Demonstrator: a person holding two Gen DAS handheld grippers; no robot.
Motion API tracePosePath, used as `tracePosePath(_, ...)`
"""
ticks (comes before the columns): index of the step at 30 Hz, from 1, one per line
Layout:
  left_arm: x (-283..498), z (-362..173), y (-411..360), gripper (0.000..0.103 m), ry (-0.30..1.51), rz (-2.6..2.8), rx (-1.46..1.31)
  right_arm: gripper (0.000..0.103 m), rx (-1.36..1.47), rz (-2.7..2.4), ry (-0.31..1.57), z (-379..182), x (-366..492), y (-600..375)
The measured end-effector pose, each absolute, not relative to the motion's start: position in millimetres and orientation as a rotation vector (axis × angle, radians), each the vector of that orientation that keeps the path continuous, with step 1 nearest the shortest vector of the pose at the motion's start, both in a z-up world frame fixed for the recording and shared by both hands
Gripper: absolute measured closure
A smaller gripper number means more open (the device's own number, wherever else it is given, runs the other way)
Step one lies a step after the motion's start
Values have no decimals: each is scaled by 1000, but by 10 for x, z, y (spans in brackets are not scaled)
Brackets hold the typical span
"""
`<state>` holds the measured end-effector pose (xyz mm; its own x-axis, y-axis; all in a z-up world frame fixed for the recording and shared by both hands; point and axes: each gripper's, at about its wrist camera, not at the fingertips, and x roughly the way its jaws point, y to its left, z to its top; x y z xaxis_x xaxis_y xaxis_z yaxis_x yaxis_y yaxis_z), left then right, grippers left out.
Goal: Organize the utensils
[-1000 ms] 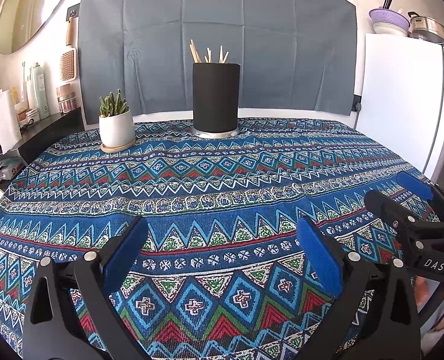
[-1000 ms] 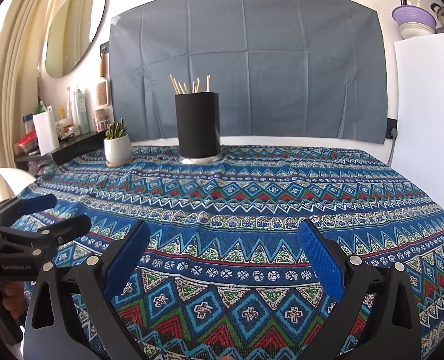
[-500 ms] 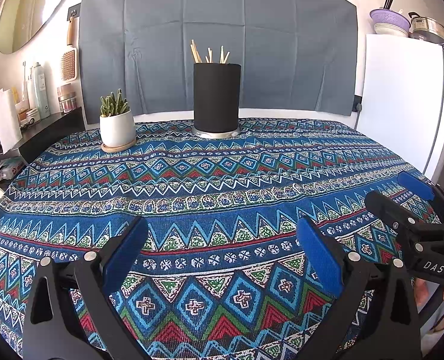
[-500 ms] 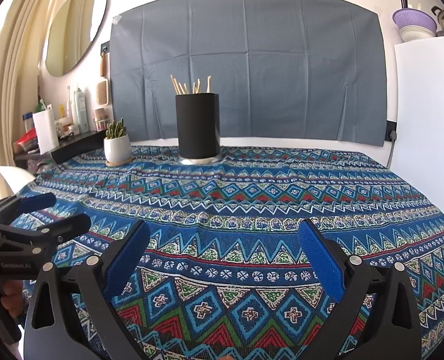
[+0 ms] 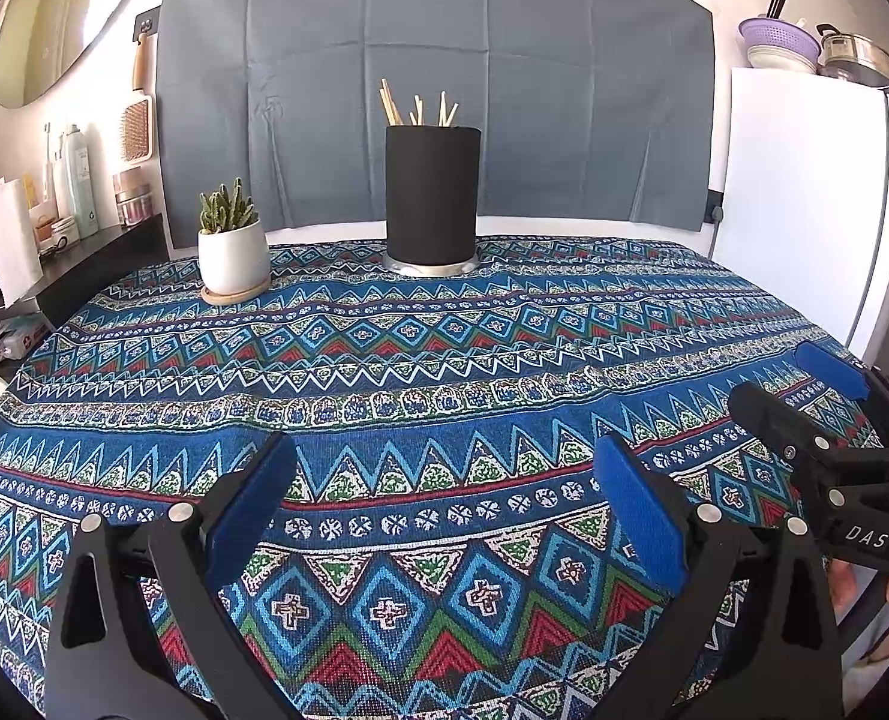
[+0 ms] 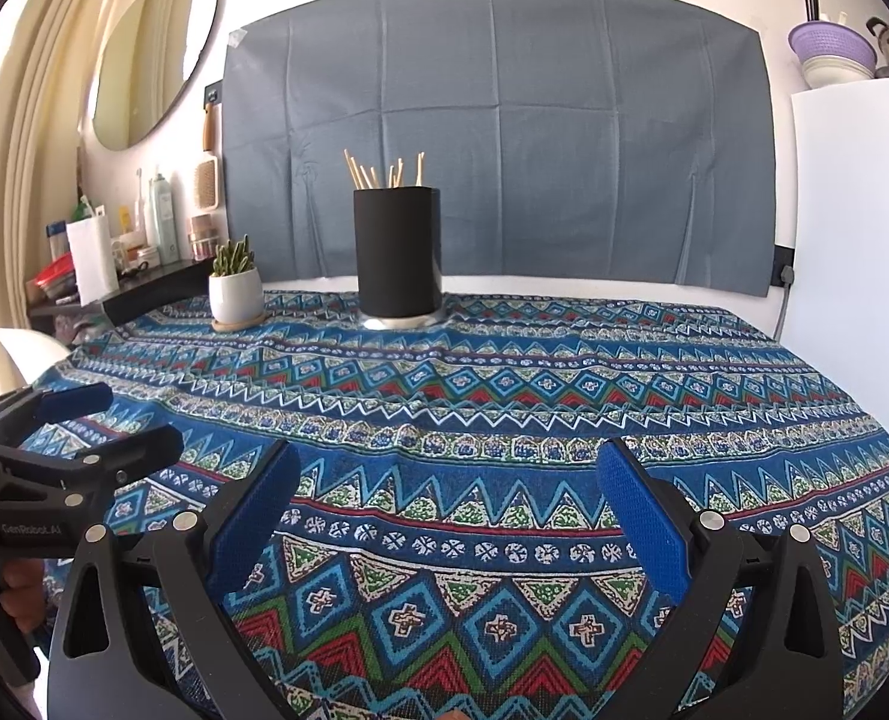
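- Left tongs (image 5: 444, 504) hang spread wide over the patterned tabletop (image 5: 444, 372), holding nothing.
- Right tongs (image 6: 444, 504) are likewise spread and bare.
- A black holder (image 5: 432, 195) with wooden utensils (image 5: 417, 108) stands upright at the tabletop's far edge, a potted succulent (image 5: 231, 243) just left of it.

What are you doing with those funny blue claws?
A person holds a hand-held gripper in each hand: the left hand-held gripper and the right hand-held gripper. Both are open and empty, above the patterned tablecloth. The wooden sticks stand in the black holder at the far side, beside a potted plant.
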<state>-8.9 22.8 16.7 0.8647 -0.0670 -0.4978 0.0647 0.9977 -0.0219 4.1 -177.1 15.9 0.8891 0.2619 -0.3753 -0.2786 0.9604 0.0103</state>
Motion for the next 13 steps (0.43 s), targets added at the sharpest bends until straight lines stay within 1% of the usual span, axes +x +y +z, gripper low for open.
tracePosePath(13,-122,167,205,6,514,-69,6,8,-48,282,381,164,44,-1768)
